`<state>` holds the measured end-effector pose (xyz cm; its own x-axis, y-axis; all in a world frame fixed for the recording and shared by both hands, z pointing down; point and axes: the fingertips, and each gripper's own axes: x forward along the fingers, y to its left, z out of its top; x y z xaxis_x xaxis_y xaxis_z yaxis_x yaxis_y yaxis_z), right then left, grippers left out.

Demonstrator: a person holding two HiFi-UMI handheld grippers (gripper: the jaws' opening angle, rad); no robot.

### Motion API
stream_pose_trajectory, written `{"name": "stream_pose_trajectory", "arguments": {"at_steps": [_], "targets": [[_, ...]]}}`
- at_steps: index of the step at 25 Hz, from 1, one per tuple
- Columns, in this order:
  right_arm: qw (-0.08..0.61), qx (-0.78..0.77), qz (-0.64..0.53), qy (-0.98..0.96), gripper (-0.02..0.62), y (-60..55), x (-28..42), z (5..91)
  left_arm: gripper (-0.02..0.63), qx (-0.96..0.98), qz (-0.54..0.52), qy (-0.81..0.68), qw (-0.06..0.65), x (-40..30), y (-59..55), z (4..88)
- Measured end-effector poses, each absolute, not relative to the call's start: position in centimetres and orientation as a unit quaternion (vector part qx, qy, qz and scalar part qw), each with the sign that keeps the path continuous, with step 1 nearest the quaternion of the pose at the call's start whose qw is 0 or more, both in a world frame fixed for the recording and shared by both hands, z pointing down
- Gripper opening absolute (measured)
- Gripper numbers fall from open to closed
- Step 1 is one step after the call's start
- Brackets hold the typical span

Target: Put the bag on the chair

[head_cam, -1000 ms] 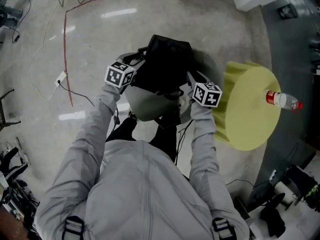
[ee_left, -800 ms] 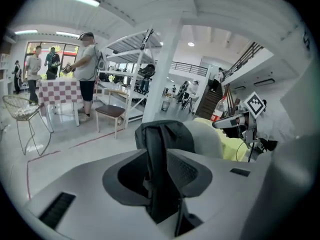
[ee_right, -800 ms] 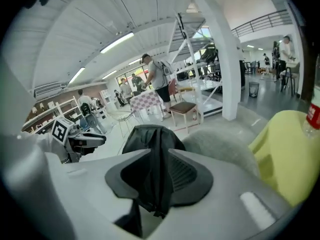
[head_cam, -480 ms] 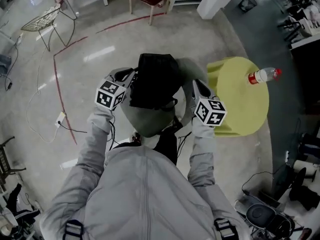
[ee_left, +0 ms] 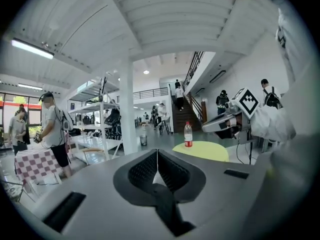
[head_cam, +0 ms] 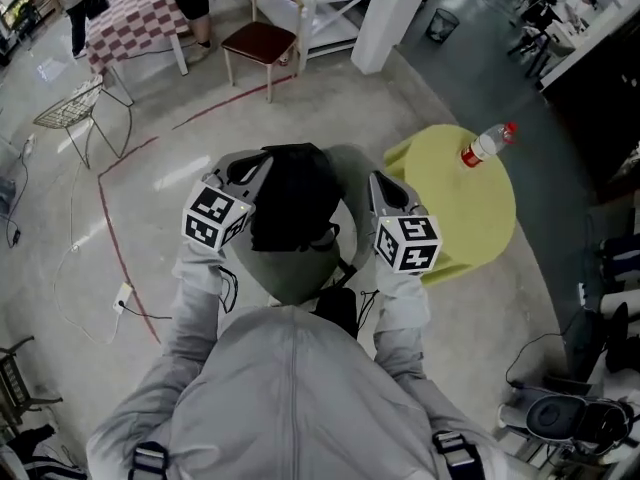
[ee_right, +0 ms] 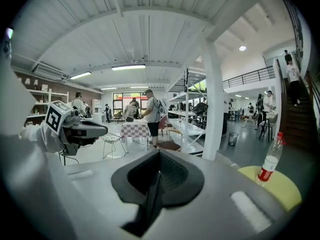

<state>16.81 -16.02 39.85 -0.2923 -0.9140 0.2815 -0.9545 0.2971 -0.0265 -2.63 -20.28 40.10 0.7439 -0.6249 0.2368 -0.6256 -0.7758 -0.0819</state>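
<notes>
Left claw and right claw each pinch the bag, held aloft off the table's left edge. Carry step, I judge; next, reach chair, lower bag.

Both grey-sleeved arms reached forward with elbows bent, the left arm and the right arm roughly parallel. The left gripper and the right gripper were held level and apart, side by side, pointing toward the far side with their marker cubes facing up. Each gripper's jaws were pressed together, pinching a dark strip of the bag at the seam.
</notes>
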Motion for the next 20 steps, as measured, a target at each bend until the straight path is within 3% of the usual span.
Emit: {"name": "stream_pose_trajectory", "arguments": {"at_steps": [8, 20], "targets": [[0.108, 0.573, 0.027, -0.812, 0.012, -14.6, 15.7, 33.9, 0.011, 0.944, 0.088, -0.316, -0.024, 1.0, -18.5, 34.3], [0.114, 0.549, 0.027, -0.827, 0.011, -13.3, 14.3, 33.2, 0.011, 0.950, 0.096, -0.292, -0.055, 3.7, -16.6, 32.8]]}}
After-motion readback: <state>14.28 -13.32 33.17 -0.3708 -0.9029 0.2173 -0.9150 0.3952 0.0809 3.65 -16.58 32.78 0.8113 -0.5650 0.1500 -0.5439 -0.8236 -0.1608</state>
